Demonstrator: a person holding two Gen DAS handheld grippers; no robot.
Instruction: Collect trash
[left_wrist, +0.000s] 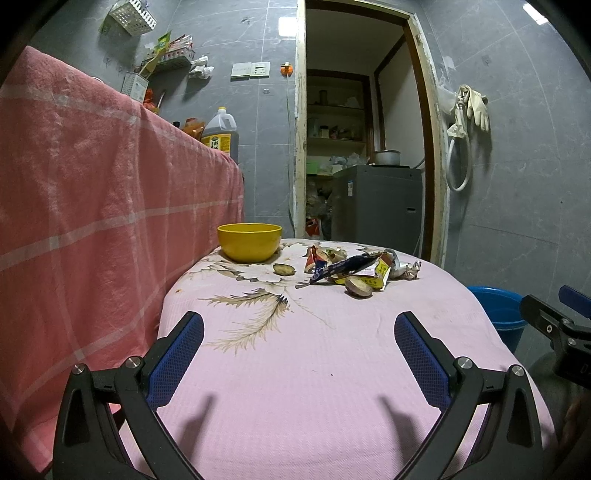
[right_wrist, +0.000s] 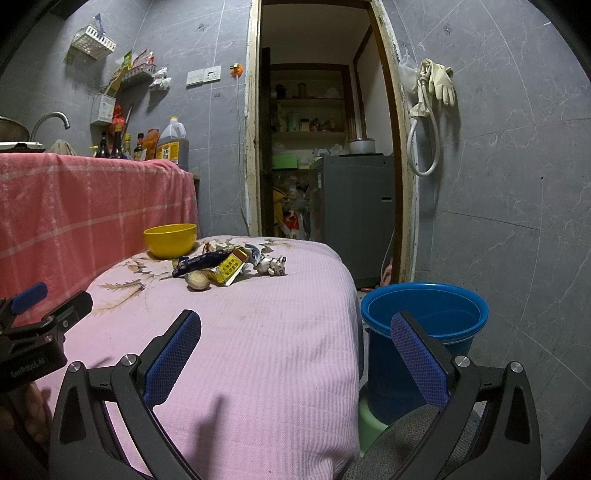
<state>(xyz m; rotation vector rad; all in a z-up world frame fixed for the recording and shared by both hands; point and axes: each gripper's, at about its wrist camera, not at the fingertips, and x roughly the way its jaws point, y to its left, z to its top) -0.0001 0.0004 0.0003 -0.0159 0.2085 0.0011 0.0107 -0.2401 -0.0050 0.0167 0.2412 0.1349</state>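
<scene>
The trash sits in a loose heap near the far edge of the tabletop (left_wrist: 332, 369), which is covered by a pink cloth with a flower print. In the heap, a crumpled dark blue wrapper (left_wrist: 345, 266) lies across a torn yellow carton (left_wrist: 380, 275), with a crushed silver foil wrapper (left_wrist: 404, 267) to its right and a red and white wrapper (left_wrist: 317, 256) behind. A brown food scrap (left_wrist: 358, 287) touches the front of the heap, and a smaller scrap (left_wrist: 283, 269) lies apart, just beside a yellow bowl (left_wrist: 249, 242). A blue bucket (right_wrist: 424, 317) stands on the floor beside the tabletop. The left tongs (left_wrist: 299, 350) and right tongs (right_wrist: 295, 350) are both spread wide, holding nothing, well short of the heap.
</scene>
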